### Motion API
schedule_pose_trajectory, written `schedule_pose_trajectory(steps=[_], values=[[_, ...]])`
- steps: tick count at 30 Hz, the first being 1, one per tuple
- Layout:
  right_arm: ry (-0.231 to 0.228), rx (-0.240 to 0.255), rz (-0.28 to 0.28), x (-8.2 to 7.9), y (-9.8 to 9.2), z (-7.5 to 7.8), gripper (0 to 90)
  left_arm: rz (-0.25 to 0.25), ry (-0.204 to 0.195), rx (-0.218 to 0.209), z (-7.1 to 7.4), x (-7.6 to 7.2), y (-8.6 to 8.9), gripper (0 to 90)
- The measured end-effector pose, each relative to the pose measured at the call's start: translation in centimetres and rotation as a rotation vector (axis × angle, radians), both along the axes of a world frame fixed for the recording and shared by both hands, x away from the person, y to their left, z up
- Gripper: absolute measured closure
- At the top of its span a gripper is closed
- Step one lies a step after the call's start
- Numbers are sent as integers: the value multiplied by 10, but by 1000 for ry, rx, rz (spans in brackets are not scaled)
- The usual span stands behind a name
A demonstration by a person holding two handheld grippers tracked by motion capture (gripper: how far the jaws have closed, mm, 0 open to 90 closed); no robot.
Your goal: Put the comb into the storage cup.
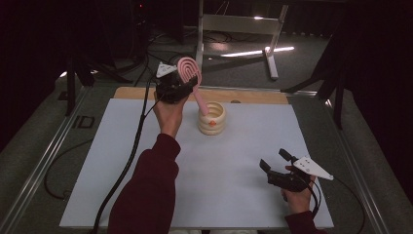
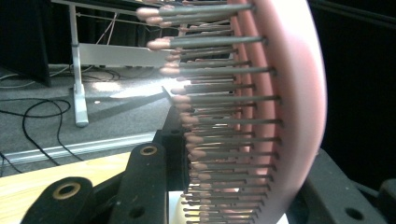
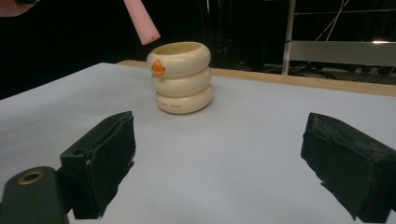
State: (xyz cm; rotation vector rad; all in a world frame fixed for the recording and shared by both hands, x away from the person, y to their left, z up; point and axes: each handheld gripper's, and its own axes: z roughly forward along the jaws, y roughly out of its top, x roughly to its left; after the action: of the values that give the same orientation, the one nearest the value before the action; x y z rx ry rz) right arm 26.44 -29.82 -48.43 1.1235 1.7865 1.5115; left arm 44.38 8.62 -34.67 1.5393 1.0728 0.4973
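White mat (image 1: 234, 165) over wooden table (image 1: 253, 96); dark room.

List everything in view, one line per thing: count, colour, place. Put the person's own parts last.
hairbrush: one, pink with dark bristles, held above the table's far side, handle tip just over the holder's mouth
holder: one, cream with an orange knob, three stacked rings, upright on the far middle of the mat
mat: one, white, covering the tabletop
table: one, wooden edge showing beyond the mat
metal stand: one, grey, on the floor behind the table
left gripper: one, black, raised at far left, shut on the hairbrush's head
right gripper: one, black, low at near right, jaws apart, nothing between them
sleeve: one, dark red, left forearm
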Motion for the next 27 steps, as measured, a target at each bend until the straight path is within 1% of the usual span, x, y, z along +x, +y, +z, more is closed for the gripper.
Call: schedule_pose_trajectory(steps=[8, 13, 21, 27], values=[[0, 1, 1, 0, 0, 0, 98, 1, 2, 0, -1, 3, -3, 641], [2, 3, 3, 0, 0, -1, 98, -1, -9, 8, -1, 3, -7, 641], [1, 5, 3, 0, 0, -1, 98, 1, -12, 14, 0, 5, -12, 641], [2, 6, 4, 1, 0, -1, 98, 2, -19, 15, -3, 6, -15, 641]])
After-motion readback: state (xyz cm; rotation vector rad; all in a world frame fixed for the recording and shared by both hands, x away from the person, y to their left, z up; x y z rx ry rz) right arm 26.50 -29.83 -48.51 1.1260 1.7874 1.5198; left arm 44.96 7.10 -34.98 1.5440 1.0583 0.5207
